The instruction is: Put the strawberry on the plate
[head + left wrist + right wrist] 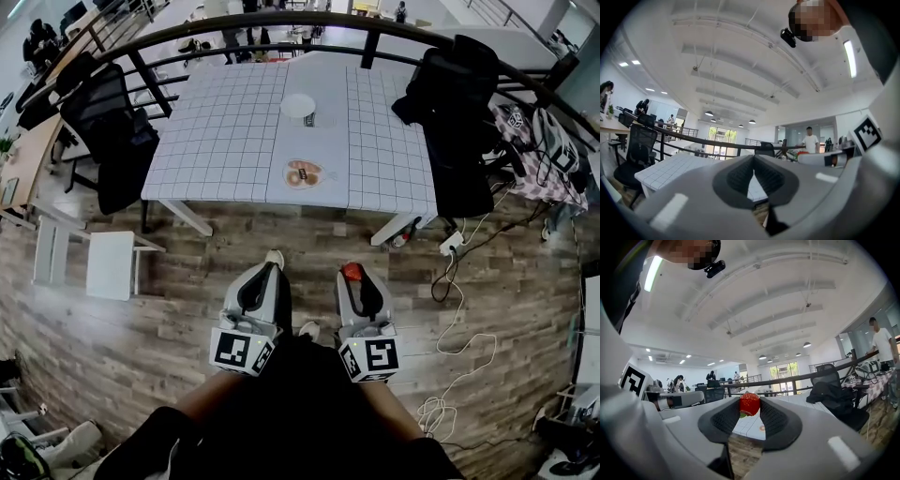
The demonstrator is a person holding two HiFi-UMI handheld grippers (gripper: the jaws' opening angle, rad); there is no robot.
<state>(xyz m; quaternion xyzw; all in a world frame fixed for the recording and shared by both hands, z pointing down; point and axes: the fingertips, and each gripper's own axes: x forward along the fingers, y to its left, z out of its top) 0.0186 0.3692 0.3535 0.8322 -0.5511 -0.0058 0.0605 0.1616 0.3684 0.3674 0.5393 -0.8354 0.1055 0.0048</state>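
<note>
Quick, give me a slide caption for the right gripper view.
Right gripper pinches a red strawberry between its jaw tips, aimed at the white gridded table ahead.

glossy strawberry [749, 404], smooth matt plastic right gripper [750, 402]; soft cloth tablecloth [225, 131], grained wood floor [141, 347]

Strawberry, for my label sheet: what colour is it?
The strawberry is red, shown best in the right gripper view.
</note>
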